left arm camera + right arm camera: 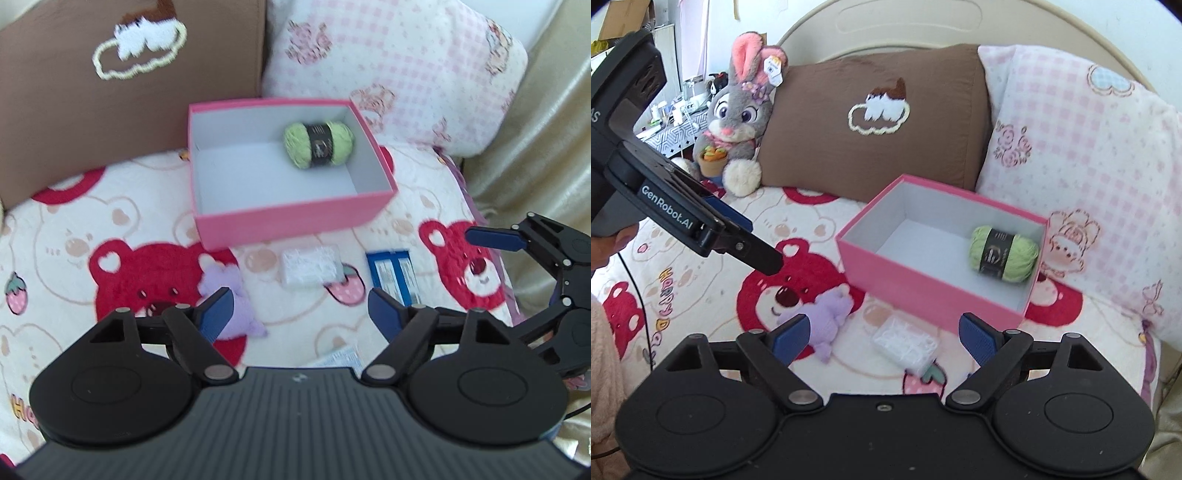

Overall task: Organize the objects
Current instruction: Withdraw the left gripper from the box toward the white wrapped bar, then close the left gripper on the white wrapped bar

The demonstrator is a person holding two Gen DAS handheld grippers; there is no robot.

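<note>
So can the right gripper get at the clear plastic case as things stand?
Probably yes. The right gripper is open and empty, the clear case lies bare on the blanket just ahead of it, apart from the purple toy and pink box.

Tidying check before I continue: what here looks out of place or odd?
Only the green yarn is in the pink box; the purple plush, clear case and blue packet lie loose on the blanket.

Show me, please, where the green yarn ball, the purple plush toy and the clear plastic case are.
green yarn ball (1003, 254), right wrist view, its dark label band.
purple plush toy (829, 312), right wrist view, its body.
clear plastic case (309, 266), left wrist view, its lid.
</note>
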